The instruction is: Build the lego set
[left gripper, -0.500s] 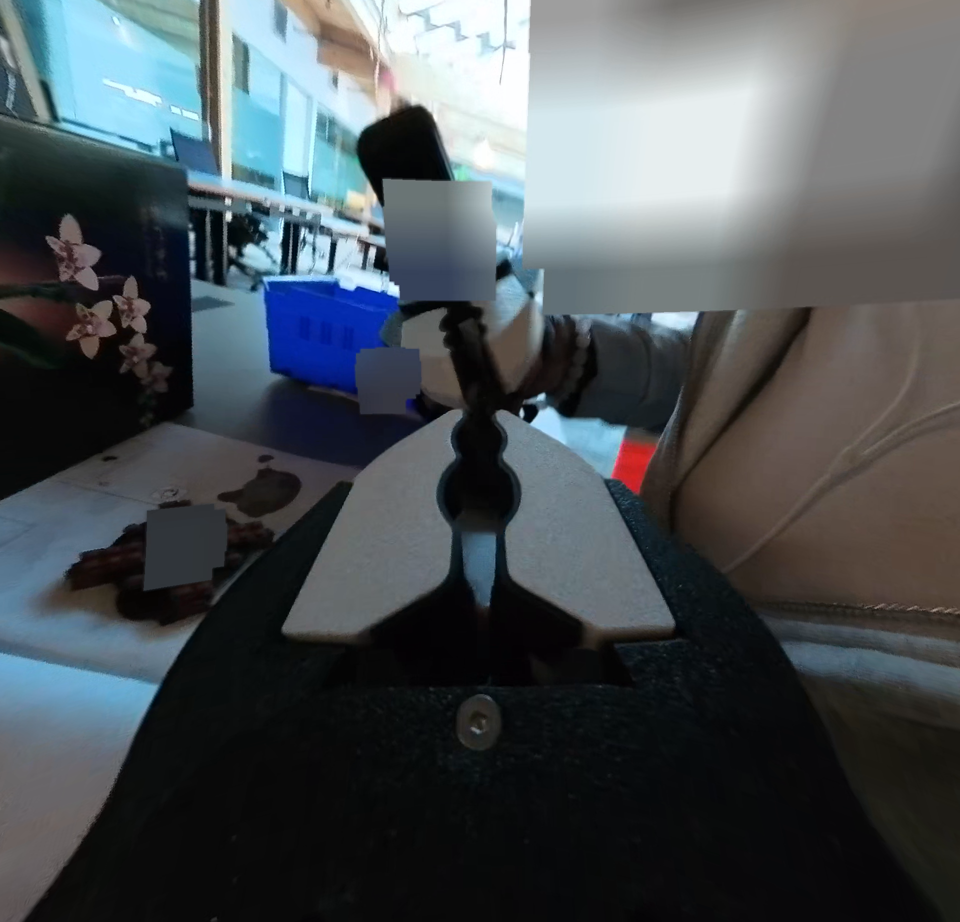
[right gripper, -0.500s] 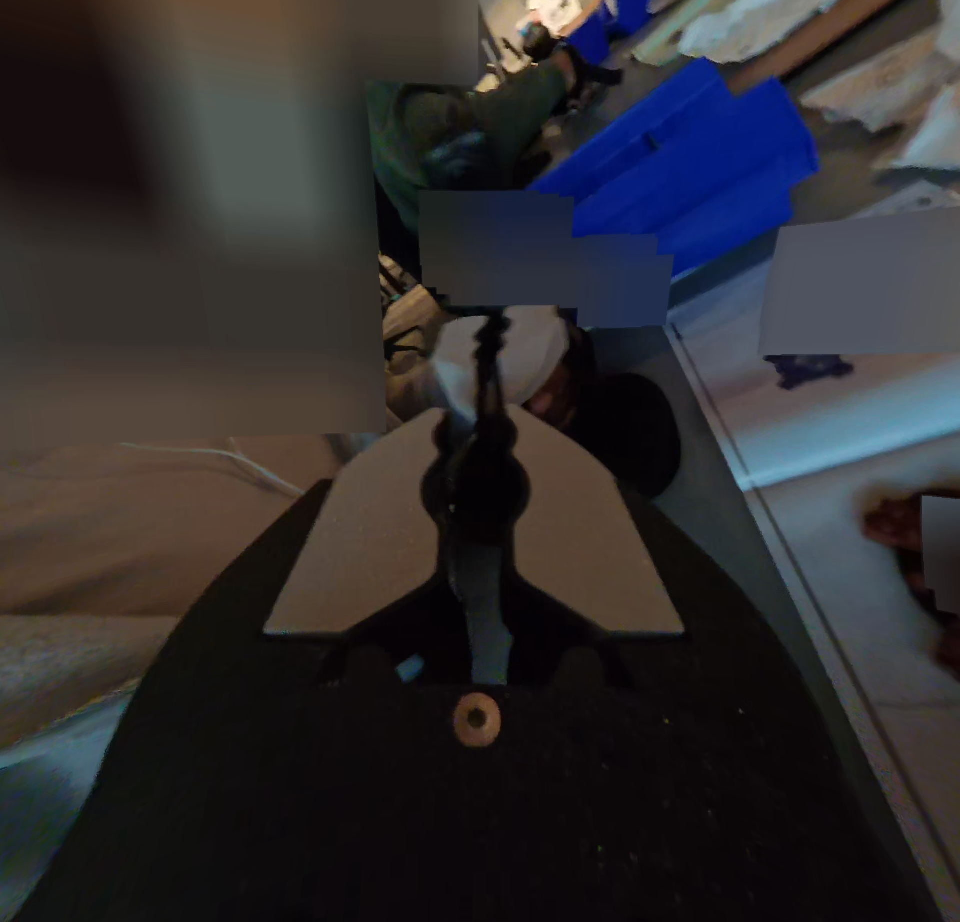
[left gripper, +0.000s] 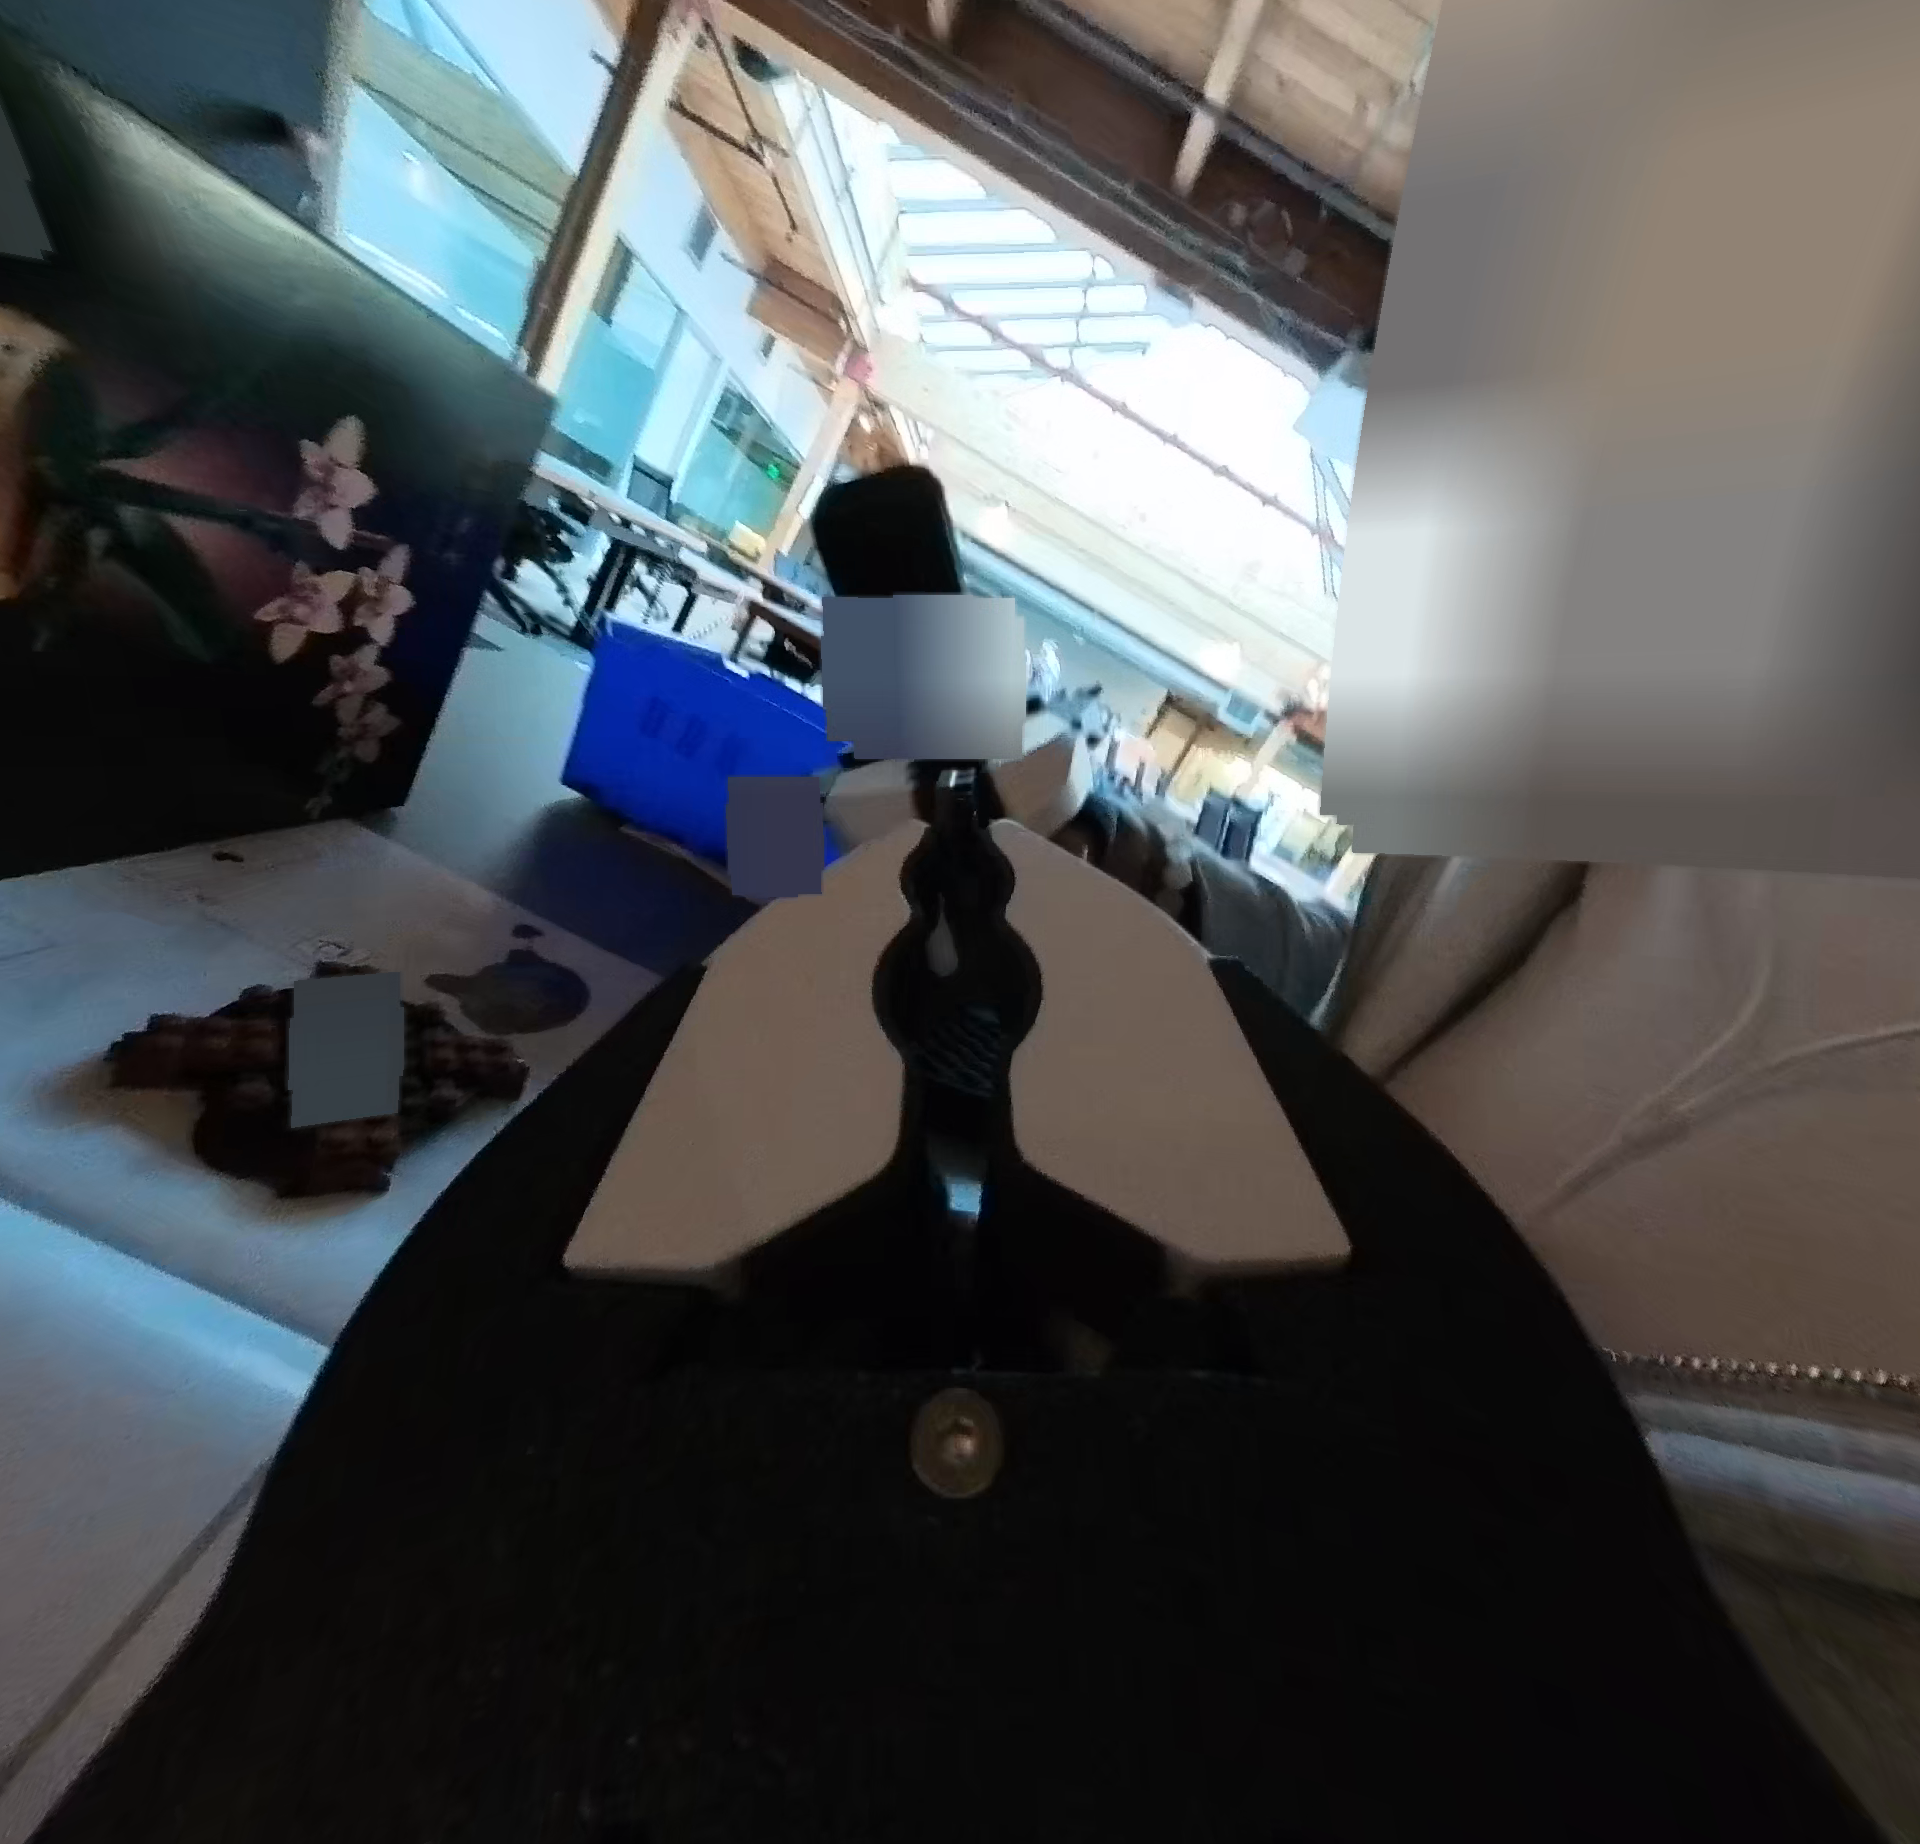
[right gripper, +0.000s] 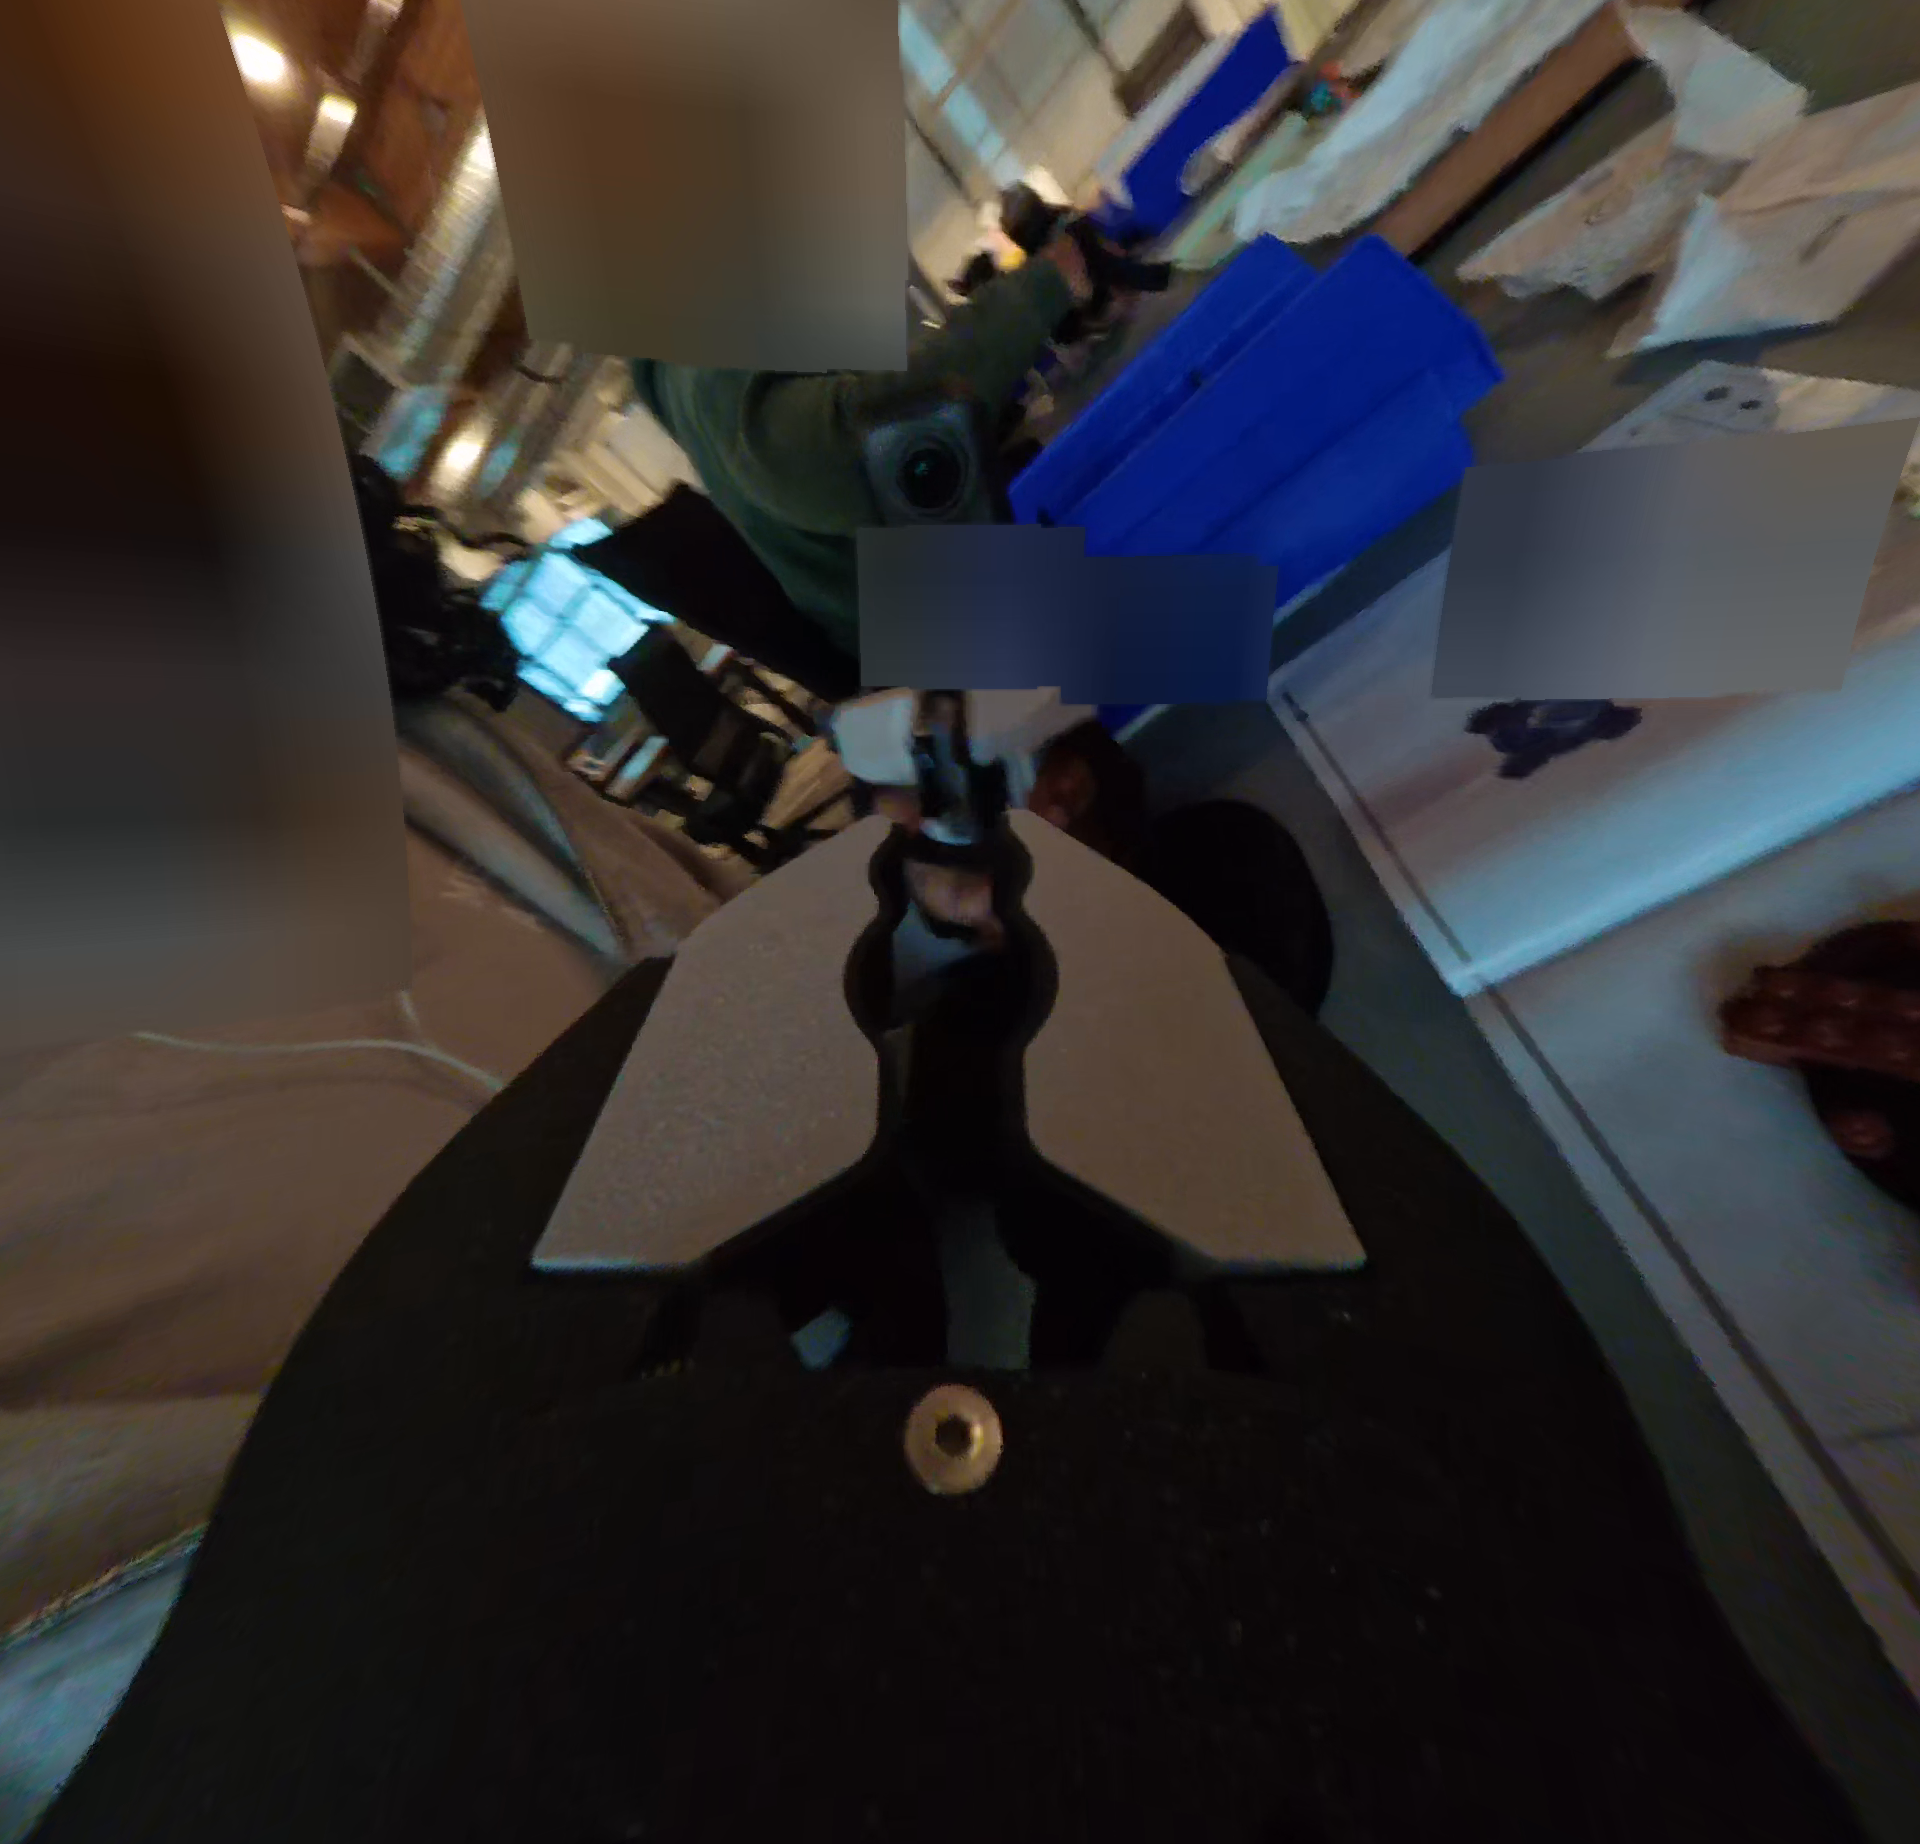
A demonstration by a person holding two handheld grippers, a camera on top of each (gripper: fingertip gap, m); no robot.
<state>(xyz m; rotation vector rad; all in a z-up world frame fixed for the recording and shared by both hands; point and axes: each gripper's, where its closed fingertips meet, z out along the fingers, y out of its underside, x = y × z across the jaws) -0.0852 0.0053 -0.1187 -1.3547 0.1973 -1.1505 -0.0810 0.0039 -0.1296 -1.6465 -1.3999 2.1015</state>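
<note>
while both tools point tip to tip above the edge of the surface [left gripper: 125,1275], we list the following.

item 1: left hand-held gripper [left gripper: 956,833]. pale fingers drawn nearly together, clenched on a small dark piece [left gripper: 951,792] that sticks out past the tips.

item 2: right hand-held gripper [right gripper: 951,838]. fingers stand a little apart, and the silvery near end of the same piece sits at their tips. the view is blurred there, so we cannot tell whether the pads press on it.

item 3: small dark piece. slender, held in the air between the two tools, clear of the surface.

item 4: black camera housing [left gripper: 883,532], on top of the right tool, as seen from the left wrist.

item 5: round lens [right gripper: 925,464], on top of the left tool, as seen from the right wrist.

item 6: pile of brown bricks [left gripper: 447,1067]. it lies on a white printed sheet [left gripper: 156,921], well apart from both tools.

item 7: dark box with a pale flower print [left gripper: 260,568], upright behind the sheet.

item 8: blue bin [left gripper: 686,734], farther back on the dark part of the surface.

item 9: person's light jacket [left gripper: 1610,1067], just beside the left tool.
</note>
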